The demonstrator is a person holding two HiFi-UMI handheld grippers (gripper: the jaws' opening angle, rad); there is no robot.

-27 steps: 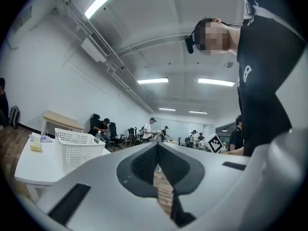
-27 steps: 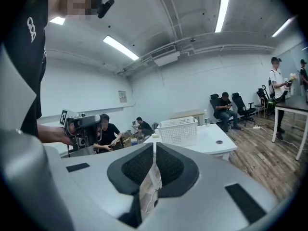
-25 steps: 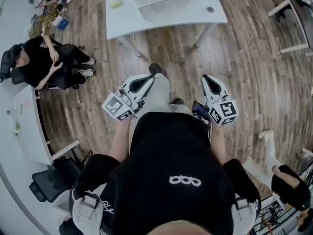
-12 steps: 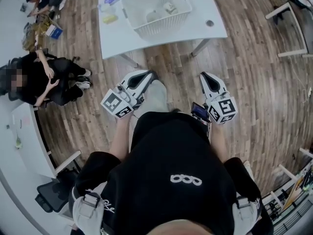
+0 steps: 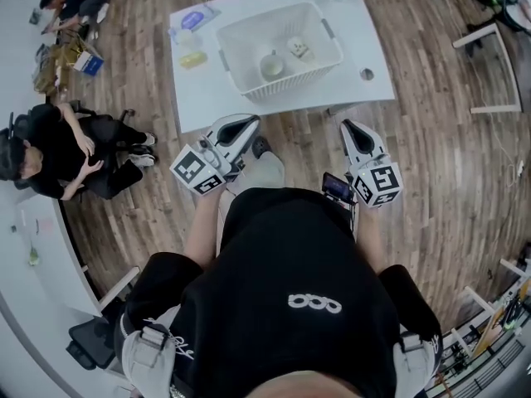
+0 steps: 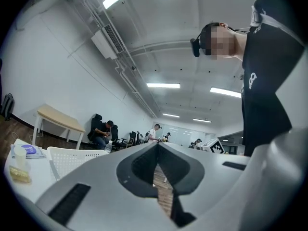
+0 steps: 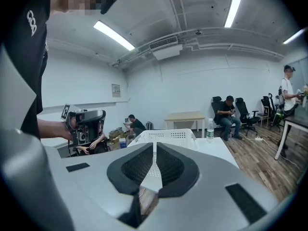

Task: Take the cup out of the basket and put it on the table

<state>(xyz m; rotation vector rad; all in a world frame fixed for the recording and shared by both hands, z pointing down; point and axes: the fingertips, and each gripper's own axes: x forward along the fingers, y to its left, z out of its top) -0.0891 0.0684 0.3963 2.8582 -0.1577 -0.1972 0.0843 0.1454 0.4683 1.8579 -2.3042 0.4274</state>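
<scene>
Inside the white basket sits the cup, toward the front wall, with a small pale thing near it. That basket stands on the white worktop, a yellow item lying to its left. Short of the worktop's near edge, over the wooden floor, the left gripper and right gripper each have jaws together, holding nothing.
</scene>
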